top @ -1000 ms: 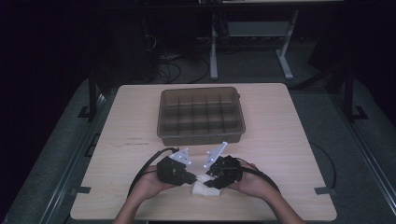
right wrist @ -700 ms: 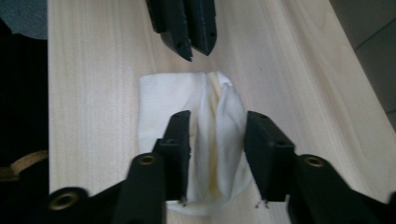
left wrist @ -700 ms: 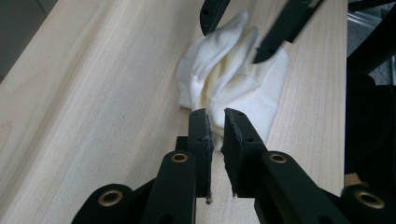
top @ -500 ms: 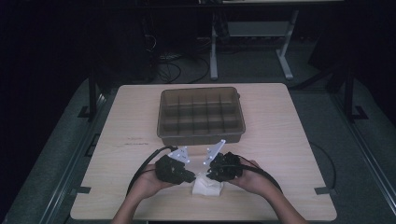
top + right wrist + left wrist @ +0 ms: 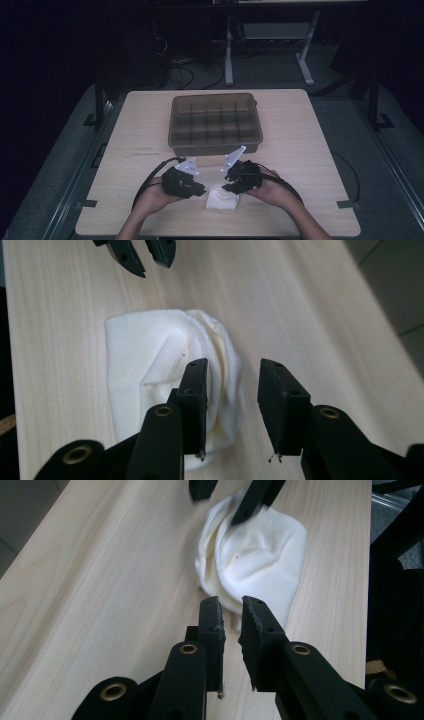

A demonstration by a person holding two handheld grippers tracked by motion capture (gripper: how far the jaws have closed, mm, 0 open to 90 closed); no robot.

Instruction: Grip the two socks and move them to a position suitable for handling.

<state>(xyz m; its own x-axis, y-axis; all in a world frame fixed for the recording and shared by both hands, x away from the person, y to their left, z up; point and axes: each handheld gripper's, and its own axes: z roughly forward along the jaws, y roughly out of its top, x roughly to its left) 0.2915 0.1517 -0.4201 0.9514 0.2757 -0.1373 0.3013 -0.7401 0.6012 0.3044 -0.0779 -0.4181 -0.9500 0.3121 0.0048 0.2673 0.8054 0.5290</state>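
Cloth [image 5: 223,196] lying bunched on table [image 5: 310,150], between both tongs, nothing lifted.

Left tongs [image 5: 231,617]: jaws nearly together, narrow gap, nothing clamped; cloth edge just beyond tips.

Right tongs [image 5: 232,382]: jaws apart, just been opening; cloth fold under one jaw, no pinch seen.

Judged: folding partly done, cloth rumpled, not flat. Tray [image 5: 216,121] beyond tongs; no cloth seen in it. Left: regrip, finish fold, likely stow.

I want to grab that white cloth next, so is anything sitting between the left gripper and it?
Nothing visible does. In the left gripper view, bare wooden table lies between the left gripper and the crumpled white cloth. The right gripper is at the cloth's far edge, not in the path.
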